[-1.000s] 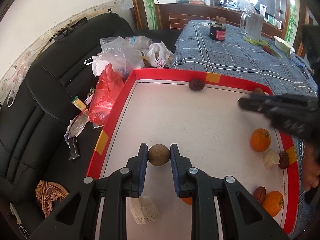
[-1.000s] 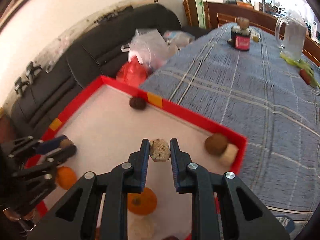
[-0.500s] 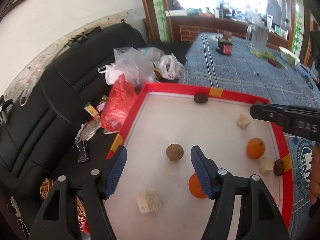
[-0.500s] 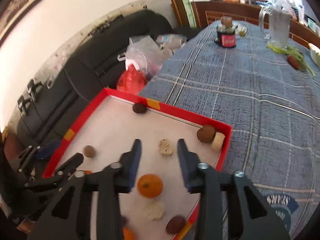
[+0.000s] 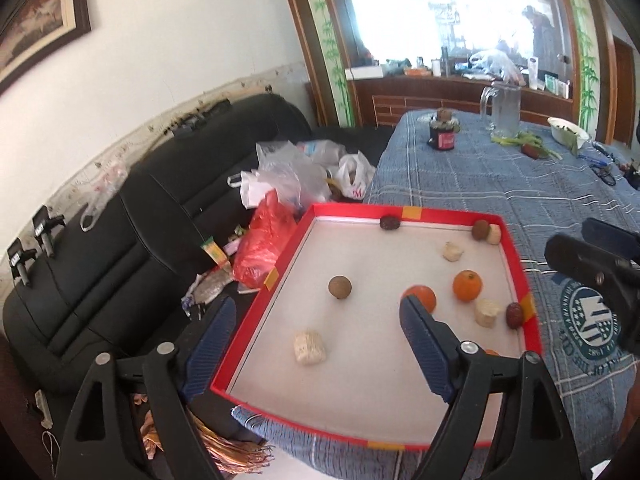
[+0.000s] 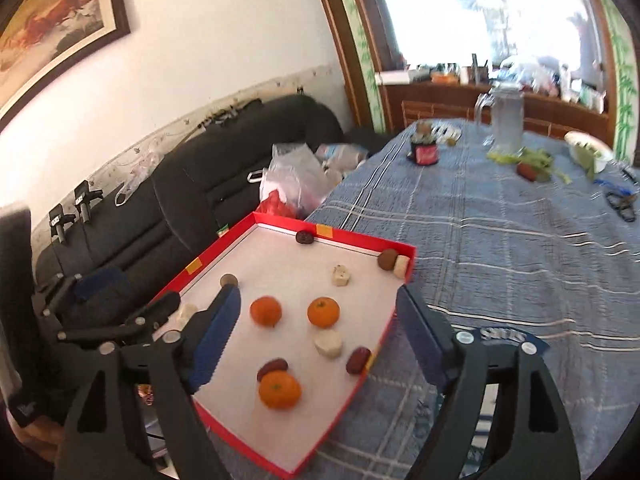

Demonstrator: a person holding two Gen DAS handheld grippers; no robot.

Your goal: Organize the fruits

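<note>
A red-rimmed tray [image 5: 280, 264] with a white floor lies on the table. My left gripper [image 5: 318, 304] hangs open above its near end, holding nothing. A round brown fruit [image 5: 340, 287] and a pale chunk [image 5: 309, 347] lie on the floor below it. Two oranges [image 5: 467, 286] sit to the right. My right gripper [image 6: 318, 294] is also open and empty, high over the tray [image 6: 360, 236]. Under it lie three oranges [image 6: 279, 390], pale pieces [image 6: 341, 275] and dark dates [image 6: 358, 360]. A brown fruit [image 6: 387, 259] rests in the far corner.
A black sofa [image 5: 120, 248] with plastic bags [image 5: 288, 176] and a red bag [image 5: 260, 248] runs along the tray's left side. On the blue checked tablecloth [image 6: 500, 240] beyond stand a dark jar [image 6: 425, 151], a glass pitcher [image 6: 505, 120], a bowl [image 6: 588, 152] and some vegetables.
Both grippers opened, the left letting go of the round brown fruit and the right of a pale piece. Both then drew back and up from the tray.
</note>
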